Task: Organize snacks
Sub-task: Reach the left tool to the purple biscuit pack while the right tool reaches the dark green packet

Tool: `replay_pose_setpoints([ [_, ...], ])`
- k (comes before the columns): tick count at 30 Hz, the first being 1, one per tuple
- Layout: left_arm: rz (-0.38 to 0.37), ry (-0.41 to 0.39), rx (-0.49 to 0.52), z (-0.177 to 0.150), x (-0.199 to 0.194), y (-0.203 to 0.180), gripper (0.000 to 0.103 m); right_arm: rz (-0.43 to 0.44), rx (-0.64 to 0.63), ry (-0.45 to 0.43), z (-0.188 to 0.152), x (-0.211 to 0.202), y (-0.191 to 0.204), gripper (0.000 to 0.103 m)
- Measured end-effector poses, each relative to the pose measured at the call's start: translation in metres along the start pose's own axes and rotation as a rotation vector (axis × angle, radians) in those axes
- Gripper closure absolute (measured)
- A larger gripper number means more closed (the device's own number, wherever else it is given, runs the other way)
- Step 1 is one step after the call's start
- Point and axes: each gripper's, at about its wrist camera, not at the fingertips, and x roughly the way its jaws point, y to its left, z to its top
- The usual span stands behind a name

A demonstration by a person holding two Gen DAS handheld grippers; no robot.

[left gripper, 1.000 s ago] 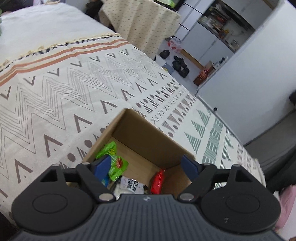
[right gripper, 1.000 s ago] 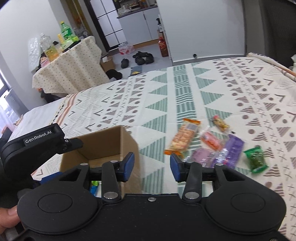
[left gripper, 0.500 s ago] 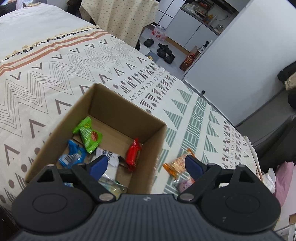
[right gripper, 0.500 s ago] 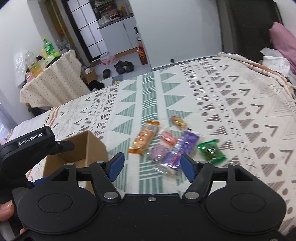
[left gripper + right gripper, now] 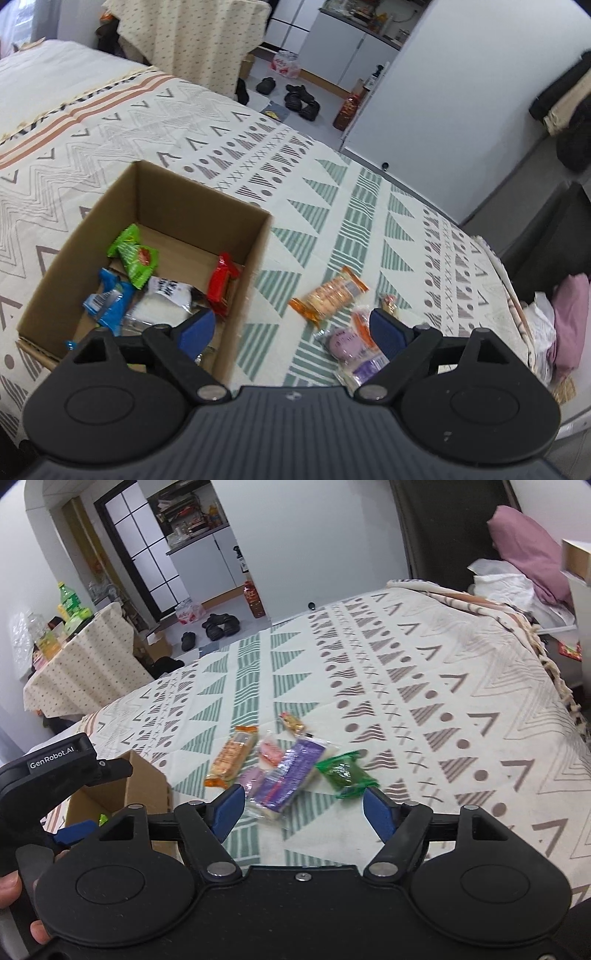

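Both grippers hang empty with their jaws spread apart. The left gripper (image 5: 291, 330) sits over the near right corner of the cardboard box (image 5: 255, 258), which already holds several packets, among them a red one (image 5: 221, 282) and a green one (image 5: 135, 256). The right gripper (image 5: 303, 810) points at the loose pile on the patterned bedspread (image 5: 443, 686), just right of the box: an orange biscuit pack (image 5: 232, 757), a purple packet (image 5: 291, 773), a green packet (image 5: 345, 773), a pink one (image 5: 269, 753) and a small sweet (image 5: 291, 722) at the far edge.

The packets overlap and look slippery, so a pinch on the purple one could drag its neighbours or catch two at once. The soft bedspread may bunch up between the fingertips. The left gripper also hangs near the box wall and could knock it askew.

Compared with a second ago, the left gripper has pulled back and swung right, so the pile now shows in its view, and the right gripper's jaws have widened while it has turned from the box toward the pile.
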Motion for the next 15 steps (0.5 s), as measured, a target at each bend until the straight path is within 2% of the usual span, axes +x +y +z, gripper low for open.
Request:
replay_pose_setpoints([
  [12, -0.045, 0.077, 0.073, -0.025, 0.015, -0.051, 0.013, 0.003, 0.047, 0.011, 0.002, 0.006, -0.047, 0.032],
  [15, -0.053, 0.095, 0.089, -0.030, 0.022, -0.065, 0.013, 0.035, 0.092, 0.021, 0.004, 0.010, -0.057, 0.032],
])
